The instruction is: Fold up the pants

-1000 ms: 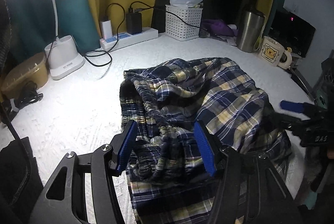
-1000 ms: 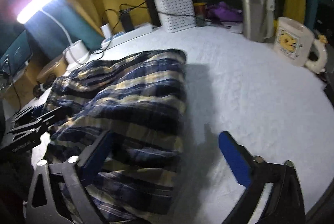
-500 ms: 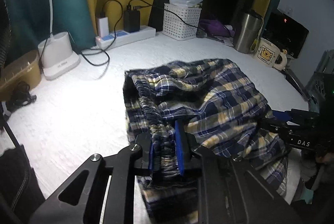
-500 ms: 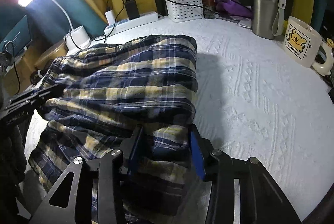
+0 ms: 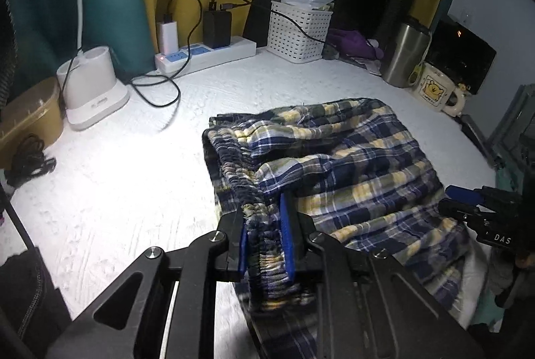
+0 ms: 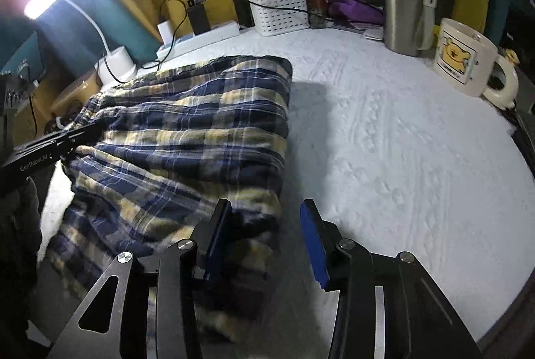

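The left gripper (image 5: 265, 238) points steeply down, its blue pads (image 5: 287, 235) pinched tight on the gathered waistband of the pants (image 5: 361, 171). The right gripper (image 6: 264, 245) tilts down likewise, its jaws part closed with cloth between them.

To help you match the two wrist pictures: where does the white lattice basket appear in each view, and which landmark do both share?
Left wrist: the white lattice basket stands upper centre, right of the power strip.
Right wrist: the basket stands top centre, left of the steel tumbler.
Shared landmark: the bear mug.
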